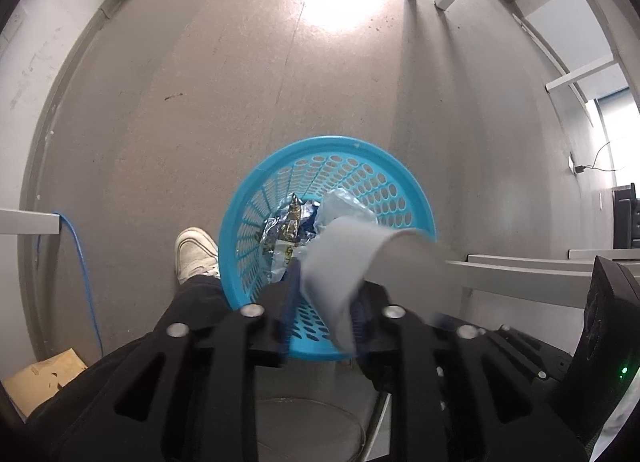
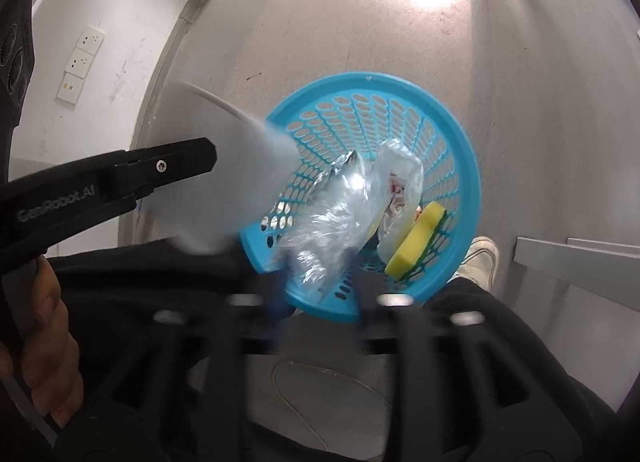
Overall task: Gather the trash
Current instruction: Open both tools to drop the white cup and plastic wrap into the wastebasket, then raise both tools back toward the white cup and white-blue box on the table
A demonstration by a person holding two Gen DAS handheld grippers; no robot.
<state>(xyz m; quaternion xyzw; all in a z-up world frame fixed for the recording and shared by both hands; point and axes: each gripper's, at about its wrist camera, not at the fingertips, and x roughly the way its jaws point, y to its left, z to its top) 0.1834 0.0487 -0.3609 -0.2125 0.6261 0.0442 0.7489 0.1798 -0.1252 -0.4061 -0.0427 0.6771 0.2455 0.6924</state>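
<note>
Where wrappers (image 2: 320, 229) lie, blue basket (image 2: 460, 149) holds sponge (image 2: 416, 240).

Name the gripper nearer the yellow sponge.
Right. Right gripper hovers over the basket, just beside the sponge; left gripper is at the opposite rim.

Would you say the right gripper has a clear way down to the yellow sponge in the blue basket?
Probably yes: the yellow sponge lies uncovered against the blue basket wall, but the right gripper has a clear plastic wrapper between its jaws.
</note>
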